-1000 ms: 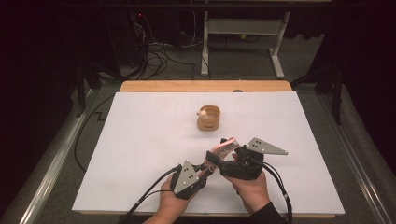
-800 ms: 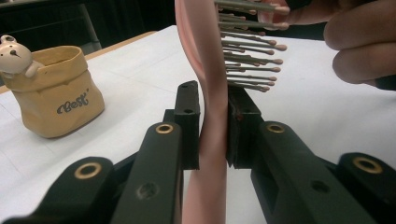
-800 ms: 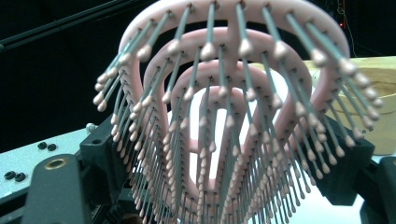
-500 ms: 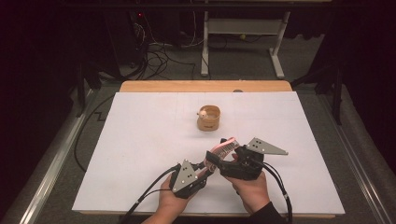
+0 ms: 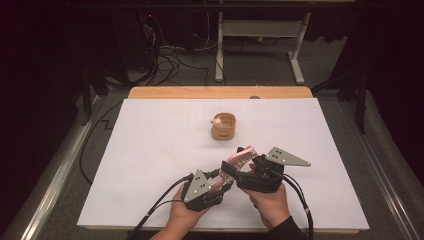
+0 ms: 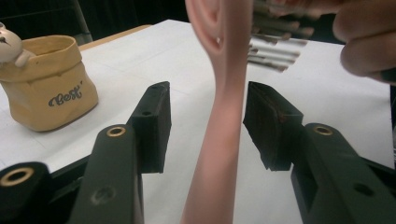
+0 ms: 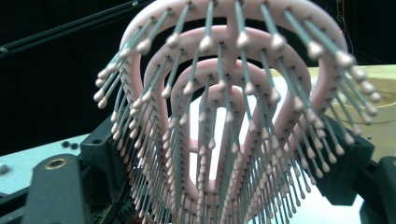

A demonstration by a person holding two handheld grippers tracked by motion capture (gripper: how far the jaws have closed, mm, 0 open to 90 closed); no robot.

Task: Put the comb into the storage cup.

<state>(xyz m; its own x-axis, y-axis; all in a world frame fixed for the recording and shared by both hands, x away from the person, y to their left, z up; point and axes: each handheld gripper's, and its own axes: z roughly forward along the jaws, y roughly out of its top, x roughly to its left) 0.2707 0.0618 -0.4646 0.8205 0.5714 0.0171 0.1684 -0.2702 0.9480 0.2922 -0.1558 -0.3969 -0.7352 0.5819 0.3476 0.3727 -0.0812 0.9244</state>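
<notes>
Holding the pink brush (image 5: 239, 159) by its head, the right gripper (image 5: 246, 169) clamps it; the left gripper (image 6: 205, 126) has just opened, jaws apart around the handle near the cup (image 5: 223, 126).

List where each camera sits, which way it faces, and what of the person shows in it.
High view: above the person's side, facing forward and down on the white table; both hands and forearms show.
Left gripper view: rides the left hand-held gripper, looking along its open jaws; fingers show at the right.
Right gripper view: rides the right hand-held gripper, facing the bristles.
Shared: the pink vented plastic hairbrush and the tan ceramic pot.
</notes>
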